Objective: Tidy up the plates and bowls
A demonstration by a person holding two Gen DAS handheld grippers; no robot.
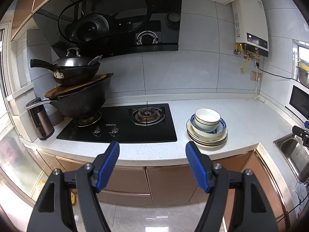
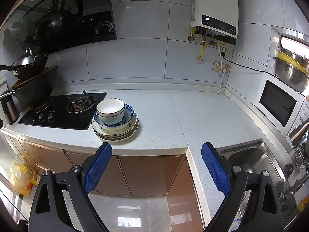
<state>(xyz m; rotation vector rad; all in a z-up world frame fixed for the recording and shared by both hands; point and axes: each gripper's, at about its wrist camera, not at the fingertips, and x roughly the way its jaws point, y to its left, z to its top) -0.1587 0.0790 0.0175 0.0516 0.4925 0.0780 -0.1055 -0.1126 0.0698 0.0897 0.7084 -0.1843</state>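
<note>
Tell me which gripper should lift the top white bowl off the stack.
Probably left. The left gripper is open with the white bowl just ahead to its right. The right gripper, also open, faces bare counter, the stack further left.

Both grippers: black arms, silver screws, ribbed blue pads (image 1: 108, 166).

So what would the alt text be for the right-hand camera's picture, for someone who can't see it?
A stack of plates topped with a blue-patterned bowl and white bowls sits on a white kitchen counter beside a black gas hob. In the foreground, open blue-padded tongs hold nothing; a steel sink lies to the right.
</note>
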